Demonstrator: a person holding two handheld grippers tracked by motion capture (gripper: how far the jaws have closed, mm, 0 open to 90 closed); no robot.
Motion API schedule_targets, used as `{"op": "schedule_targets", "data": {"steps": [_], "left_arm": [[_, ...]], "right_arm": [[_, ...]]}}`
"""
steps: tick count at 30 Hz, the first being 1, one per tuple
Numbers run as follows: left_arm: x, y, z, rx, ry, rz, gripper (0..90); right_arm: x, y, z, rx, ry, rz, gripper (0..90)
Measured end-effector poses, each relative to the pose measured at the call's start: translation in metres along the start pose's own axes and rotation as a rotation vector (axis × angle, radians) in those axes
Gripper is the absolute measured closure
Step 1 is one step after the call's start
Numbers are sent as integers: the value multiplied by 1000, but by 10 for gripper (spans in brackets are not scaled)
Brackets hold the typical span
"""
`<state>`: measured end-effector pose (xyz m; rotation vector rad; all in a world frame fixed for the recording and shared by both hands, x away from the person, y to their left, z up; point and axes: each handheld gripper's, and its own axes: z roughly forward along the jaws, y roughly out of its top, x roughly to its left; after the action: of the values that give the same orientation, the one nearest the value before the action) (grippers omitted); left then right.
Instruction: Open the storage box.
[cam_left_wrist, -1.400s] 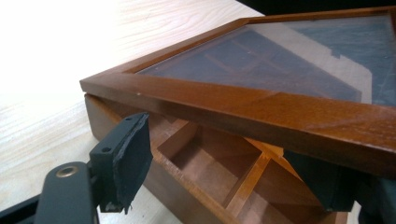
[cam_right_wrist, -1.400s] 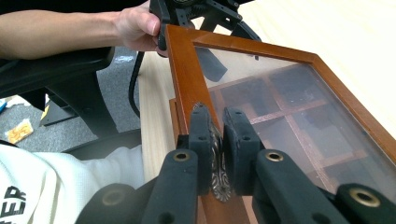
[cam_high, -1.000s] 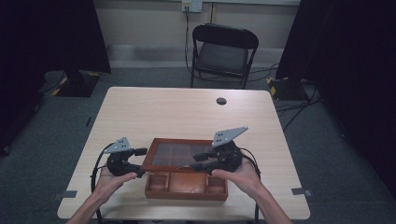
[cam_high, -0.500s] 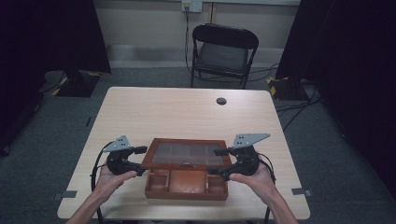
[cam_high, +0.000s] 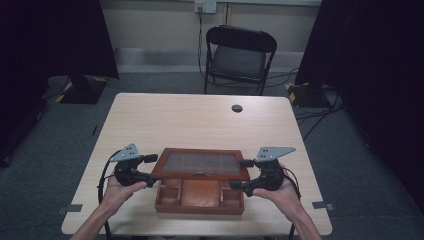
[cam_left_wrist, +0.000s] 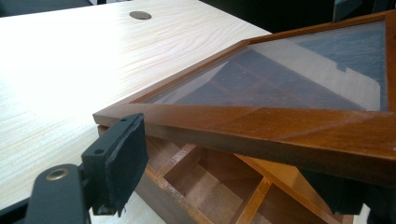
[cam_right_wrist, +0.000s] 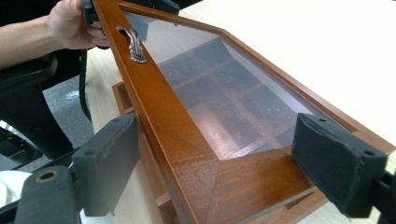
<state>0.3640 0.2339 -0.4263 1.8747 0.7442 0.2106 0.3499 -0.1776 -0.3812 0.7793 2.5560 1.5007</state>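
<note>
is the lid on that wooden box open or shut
Open. The glass lid is raised at the front, tilted above the wooden box, whose front compartments lie uncovered. Both gripper views show a gap between lid frame and box.

Table (cam_high: 200, 120): pale wood-grain top, rectangular, standing on grey carpet. Small dark round cable port (cam_high: 237, 108) set in the top near the far edge, right of centre. Wooden compartment box (cam_high: 199, 196) sits directly on the top at the near edge (glass-paned lid (cam_high: 201, 163) raised off it).
</note>
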Motion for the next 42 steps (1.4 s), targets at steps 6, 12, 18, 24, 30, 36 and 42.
{"op": "schedule_targets", "data": {"steps": [6, 12, 18, 24, 30, 36, 42], "left_arm": [[0, 1, 0, -4, 4, -10, 183], [0, 2, 0, -7, 5, -3, 181], [-3, 8, -1, -11, 13, 19, 182], [-4, 16, -1, -23, 12, 42, 203], [-1, 24, -3, -24, 17, 47, 217], [4, 27, 0, -39, 32, 38, 240], [7, 33, 3, -49, 29, 36, 266]], "right_arm": [[0, 0, -2, 3, -18, -19, 151], [-3, -3, -1, 6, -40, -32, 144], [-7, -4, -5, -7, -55, -20, 143], [-14, -2, -8, -27, -61, 13, 160], [-20, 1, -12, -57, -58, 33, 218], [-25, 5, -11, -67, -64, 58, 250], [-32, 11, -12, -85, -80, 60, 281]]}}
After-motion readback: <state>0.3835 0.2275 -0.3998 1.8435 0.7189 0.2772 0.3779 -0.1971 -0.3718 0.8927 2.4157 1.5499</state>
